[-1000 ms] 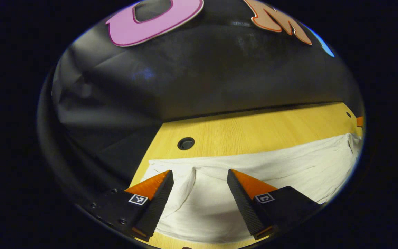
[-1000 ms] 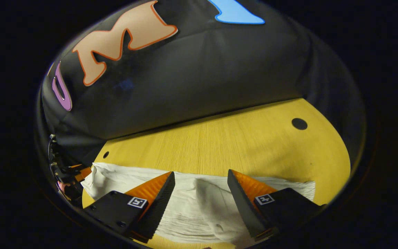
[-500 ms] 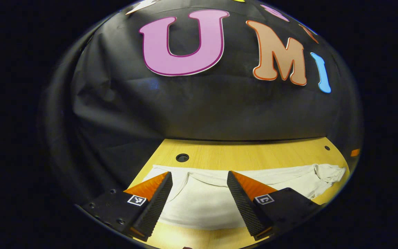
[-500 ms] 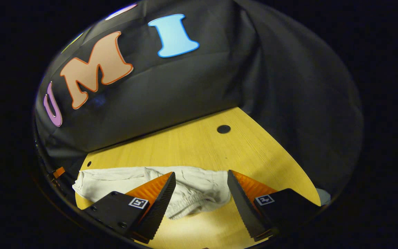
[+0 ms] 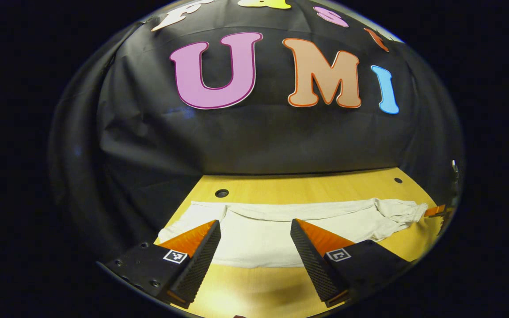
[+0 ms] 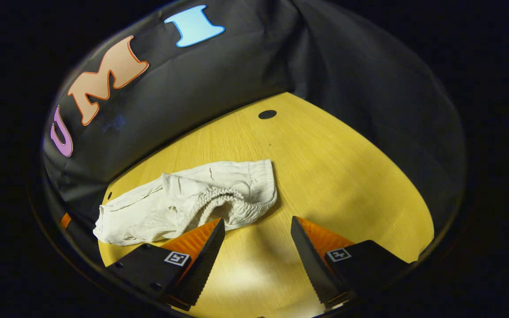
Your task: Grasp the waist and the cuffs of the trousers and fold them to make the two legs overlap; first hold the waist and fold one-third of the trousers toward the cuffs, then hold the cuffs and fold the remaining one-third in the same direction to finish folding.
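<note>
Cream-white cotton trousers [image 5: 281,227] lie stretched flat across the yellow wood-grain table [image 5: 307,190], running side to side in the left gripper view, their far edge close to the black cloth wall [image 5: 259,137]. Left gripper [image 5: 255,240] hovers over the near edge of the cloth, fingers spread wide, nothing between them, bare fabric and tabletop showing in the gap. Off at the far right end of the garment, the bunched waist sits just beside the tip of the other gripper. Over to the right gripper view: the trousers [image 6: 184,201] lie rumpled on the table [image 6: 334,163], and the gathered elastic waistband [image 6: 219,201] faces the camera, curling at the near end. Right gripper [image 6: 256,240] hangs above bare wood just beside that waistband, fingers spread apart and holding nothing. A small dark round hole [image 6: 267,114] sits in the tabletop beyond, well apart from the cloth.
</note>
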The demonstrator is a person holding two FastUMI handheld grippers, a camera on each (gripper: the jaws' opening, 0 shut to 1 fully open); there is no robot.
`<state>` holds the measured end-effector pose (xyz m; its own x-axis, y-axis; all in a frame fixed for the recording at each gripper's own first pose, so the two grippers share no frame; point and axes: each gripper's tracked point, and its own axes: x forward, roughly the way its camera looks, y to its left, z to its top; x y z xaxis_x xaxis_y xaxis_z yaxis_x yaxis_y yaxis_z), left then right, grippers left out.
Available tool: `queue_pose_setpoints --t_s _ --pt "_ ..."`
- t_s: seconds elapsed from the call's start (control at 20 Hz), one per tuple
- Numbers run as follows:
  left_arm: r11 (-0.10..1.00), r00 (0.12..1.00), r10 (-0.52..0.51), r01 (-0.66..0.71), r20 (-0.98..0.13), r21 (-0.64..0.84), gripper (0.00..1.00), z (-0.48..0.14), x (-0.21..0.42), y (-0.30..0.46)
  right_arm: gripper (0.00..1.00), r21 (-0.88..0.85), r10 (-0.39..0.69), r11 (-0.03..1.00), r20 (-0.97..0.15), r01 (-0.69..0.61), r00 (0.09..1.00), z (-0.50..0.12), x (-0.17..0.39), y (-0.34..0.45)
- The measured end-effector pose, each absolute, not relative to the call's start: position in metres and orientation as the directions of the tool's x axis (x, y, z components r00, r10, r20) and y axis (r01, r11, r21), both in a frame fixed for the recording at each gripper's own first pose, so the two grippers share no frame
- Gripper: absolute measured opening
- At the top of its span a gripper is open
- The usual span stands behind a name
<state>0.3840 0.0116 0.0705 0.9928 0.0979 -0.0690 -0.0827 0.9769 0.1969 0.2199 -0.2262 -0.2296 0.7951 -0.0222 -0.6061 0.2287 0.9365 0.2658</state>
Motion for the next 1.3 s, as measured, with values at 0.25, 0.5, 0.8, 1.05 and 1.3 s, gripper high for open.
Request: queue_pose_setpoints --t_s 0.25,0.5,0.8,1.05,1.3 --pt "0.985 0.992 0.062 -0.044 -0.106 0.165 0.97 0.079 0.380 0.010 0.96 0.351 0.025 0.906 -0.600 0.236 0.799 -0.242 0.243 -0.223" --pt "0.983 0.997 0.060 -0.051 -0.042 0.178 0.97 0.109 0.370 -0.002 0.91 0.404 0.055 0.885 -0.582 0.229 0.811 -0.247 0.259 -0.223" --pt "0.984 0.998 0.051 -0.045 -0.033 0.171 0.97 0.114 0.360 -0.012 0.51 0.470 0.087 0.849 -0.578 0.244 0.811 -0.252 0.270 -0.210" --pt "0.985 0.998 0.050 -0.042 -0.045 0.168 0.97 0.109 0.355 -0.010 0.17 0.503 0.077 0.840 -0.482 0.204 0.873 -0.213 0.270 -0.200" --pt "0.987 0.996 0.088 -0.085 -0.018 0.133 0.97 0.110 0.340 0.019 0.17 0.521 0.070 0.841 -0.376 0.149 0.924 -0.156 0.269 -0.171"
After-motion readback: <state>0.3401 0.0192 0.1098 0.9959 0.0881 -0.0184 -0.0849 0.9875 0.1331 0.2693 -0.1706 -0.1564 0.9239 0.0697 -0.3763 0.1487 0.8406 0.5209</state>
